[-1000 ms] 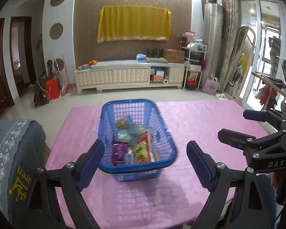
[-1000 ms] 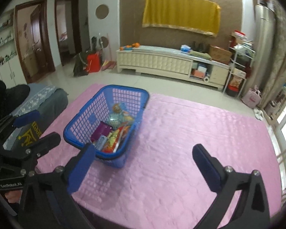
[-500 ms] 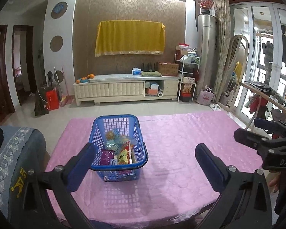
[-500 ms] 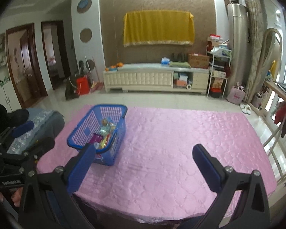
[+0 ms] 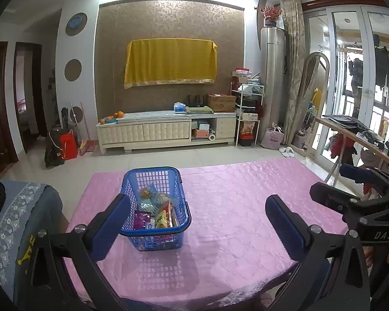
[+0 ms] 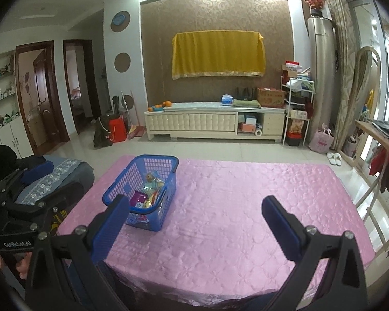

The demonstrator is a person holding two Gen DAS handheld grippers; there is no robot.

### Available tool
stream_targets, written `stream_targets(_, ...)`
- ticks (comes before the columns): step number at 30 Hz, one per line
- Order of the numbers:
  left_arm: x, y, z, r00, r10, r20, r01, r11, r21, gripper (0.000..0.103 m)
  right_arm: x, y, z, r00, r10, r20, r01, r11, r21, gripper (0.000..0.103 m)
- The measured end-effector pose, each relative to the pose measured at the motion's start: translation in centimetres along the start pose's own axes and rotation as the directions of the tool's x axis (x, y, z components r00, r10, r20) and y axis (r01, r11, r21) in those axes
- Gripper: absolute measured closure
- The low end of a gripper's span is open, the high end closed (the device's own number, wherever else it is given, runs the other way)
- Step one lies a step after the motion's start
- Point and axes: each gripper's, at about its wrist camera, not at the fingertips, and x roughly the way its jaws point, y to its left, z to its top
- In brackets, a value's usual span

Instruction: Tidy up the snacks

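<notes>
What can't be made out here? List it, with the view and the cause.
- Snack packets in the blue basket: both views, printing too small, lower ones buried.
- Basket's near left corner: left wrist view, behind the left gripper finger.
- Pink table, near edge: both views, behind gripper frames.

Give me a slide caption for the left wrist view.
Open left gripper above pink tablecloth, facing blue basket of snack packets.

1 blue basket (image 5: 155, 204) of snack packets (image 5: 157, 213), number unclear; 1 pink-covered counter (image 5: 233, 199); 2 hand-held grippers, left (image 5: 198, 224) and right (image 6: 195, 221).
</notes>
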Motion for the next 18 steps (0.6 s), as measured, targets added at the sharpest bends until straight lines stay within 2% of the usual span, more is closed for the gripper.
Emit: stream_targets(18, -0.82, -0.07, -0.37, 1.000, 0.004, 0.017, -0.004, 1.000, -0.001, 0.000, -0.87, 0.98, -0.59, 1.000, 0.008, -0.002, -0.008, 1.000, -0.008, 0.000)
